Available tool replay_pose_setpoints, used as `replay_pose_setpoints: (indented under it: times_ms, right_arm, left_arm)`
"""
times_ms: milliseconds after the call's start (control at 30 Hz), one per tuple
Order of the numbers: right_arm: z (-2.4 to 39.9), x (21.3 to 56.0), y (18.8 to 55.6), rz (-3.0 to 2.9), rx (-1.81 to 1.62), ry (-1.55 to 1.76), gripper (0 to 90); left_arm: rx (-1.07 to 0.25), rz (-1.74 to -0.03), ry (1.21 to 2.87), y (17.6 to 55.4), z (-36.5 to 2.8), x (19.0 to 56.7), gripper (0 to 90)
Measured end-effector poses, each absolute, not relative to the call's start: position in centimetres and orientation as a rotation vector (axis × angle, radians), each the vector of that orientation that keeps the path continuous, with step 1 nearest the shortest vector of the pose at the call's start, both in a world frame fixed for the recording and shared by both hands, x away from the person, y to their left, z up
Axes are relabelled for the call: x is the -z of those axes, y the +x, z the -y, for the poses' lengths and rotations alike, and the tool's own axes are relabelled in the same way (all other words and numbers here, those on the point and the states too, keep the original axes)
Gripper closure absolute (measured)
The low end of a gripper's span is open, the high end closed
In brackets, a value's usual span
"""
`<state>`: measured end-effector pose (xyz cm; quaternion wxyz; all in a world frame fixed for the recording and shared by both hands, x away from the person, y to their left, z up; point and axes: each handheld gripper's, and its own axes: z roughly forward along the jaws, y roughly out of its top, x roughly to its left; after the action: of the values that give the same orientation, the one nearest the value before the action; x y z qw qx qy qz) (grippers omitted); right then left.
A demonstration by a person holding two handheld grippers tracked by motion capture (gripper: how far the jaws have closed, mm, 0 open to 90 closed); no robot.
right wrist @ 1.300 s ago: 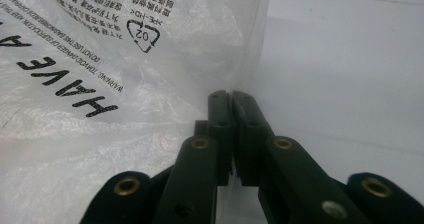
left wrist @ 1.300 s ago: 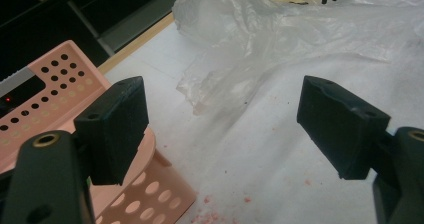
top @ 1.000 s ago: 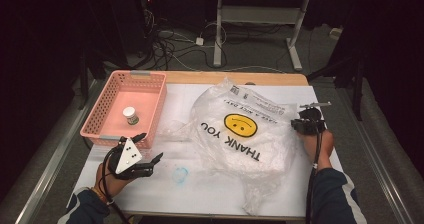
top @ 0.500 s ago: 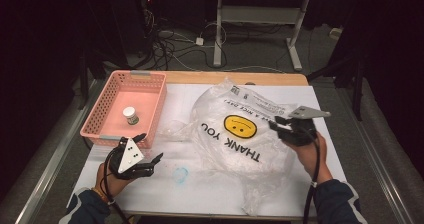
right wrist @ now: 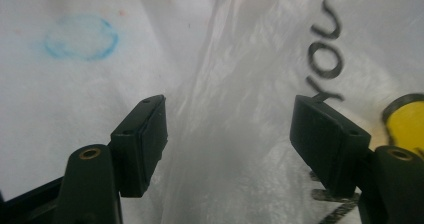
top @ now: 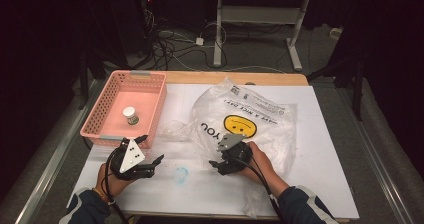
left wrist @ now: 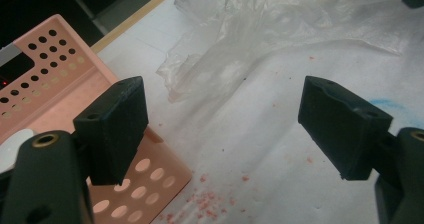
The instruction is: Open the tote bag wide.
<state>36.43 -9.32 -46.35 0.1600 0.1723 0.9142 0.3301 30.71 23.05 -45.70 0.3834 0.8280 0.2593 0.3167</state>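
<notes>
Plastic bag (top: 250, 124): crumpled on bench (top: 330, 149), beside pink basket (top: 100, 119). Right gripper (top: 218, 165) at bag's near-left edge, fingers just opening, spread, seemingly nothing pinched. Left gripper (top: 152, 151) fingers spread, empty. Risk: thin film slips, grasp misses.

On the clear crinkled plastic bag (top: 250, 119) you can read "YOU" in black. At its 3 o'clock sits a yellow smiley face (top: 239, 125).
</notes>
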Motion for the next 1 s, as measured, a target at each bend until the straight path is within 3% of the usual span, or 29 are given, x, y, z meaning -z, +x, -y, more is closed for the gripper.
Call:
replay_pose_setpoints:
  times_ms: [100,133,167,200,267,300,333,433,1000]
  right_arm:
    - [9.2,46.7,36.8,-2.615,-0.911,0.515,41.6]
    - [9.3,47.0,37.1,-2.618,-0.906,0.544,52.9]
    - [9.3,47.0,37.1,-2.618,-0.906,0.544,52.9]
    - [9.4,47.3,37.5,-2.63,-0.894,0.553,66.5]
    - [9.5,47.3,37.6,-2.637,-0.891,0.561,71.4]
    - [9.7,47.3,37.8,-2.621,-0.914,0.581,82.0]
    - [9.8,47.1,37.9,-2.61,-0.921,0.595,84.4]
    - [10.4,46.3,38.1,-2.551,-0.952,0.625,89.2]
    - [11.5,39.7,38.4,-2.232,-1.1,0.663,90.0]
  left_arm:
    - [-0.808,-0.66,2.115,30.7,-23.0,45.7,19.5]
    - [-0.808,-0.659,2.115,30.7,-23.0,45.7,19.6]
    - [-0.808,-0.659,2.117,30.7,-23.0,45.7,19.6]
    - [-0.808,-0.659,2.117,30.7,-23.0,45.8,19.6]
    - [-0.808,-0.656,2.12,30.7,-23.0,45.8,19.6]
    - [-0.809,-0.656,2.121,30.7,-22.9,45.8,19.6]
    - [-0.81,-0.655,2.123,30.7,-22.9,45.8,19.6]
    - [-0.817,-0.661,2.116,30.8,-23.1,45.5,19.5]
    - [-0.898,-0.746,2.084,31.3,-24.5,44.1,20.1]
